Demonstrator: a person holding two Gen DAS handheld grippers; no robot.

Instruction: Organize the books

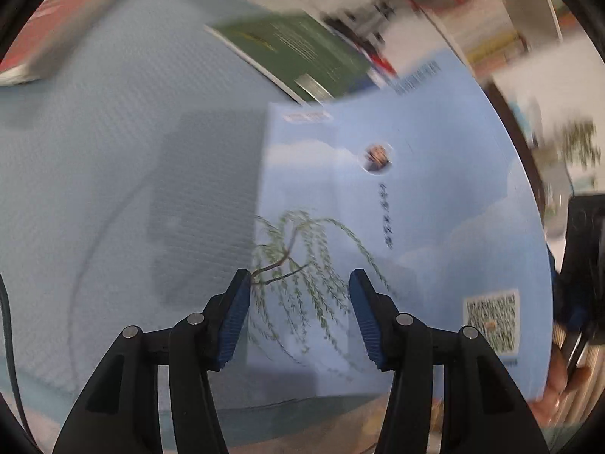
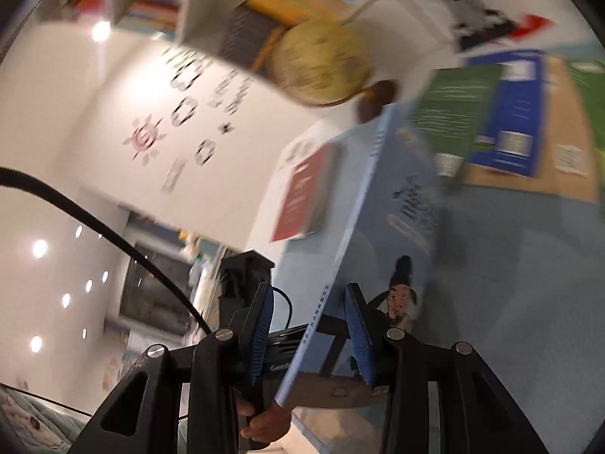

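Observation:
A pale blue book with a willow tree on its back cover is tilted up off the blue table mat and casts a shadow on it. My right gripper is shut on the pale blue book at its spine edge, and the book sits skewed between the jaws, front cover toward the right pad. My left gripper is open in front of the back cover, with nothing between its pads. At the right edge of the left wrist view, a hand holds the right gripper's body.
A green book and a red book lie farther back on the mat. The right wrist view shows the green book, a dark blue book, a globe and a shelf of books. Both views are motion-blurred.

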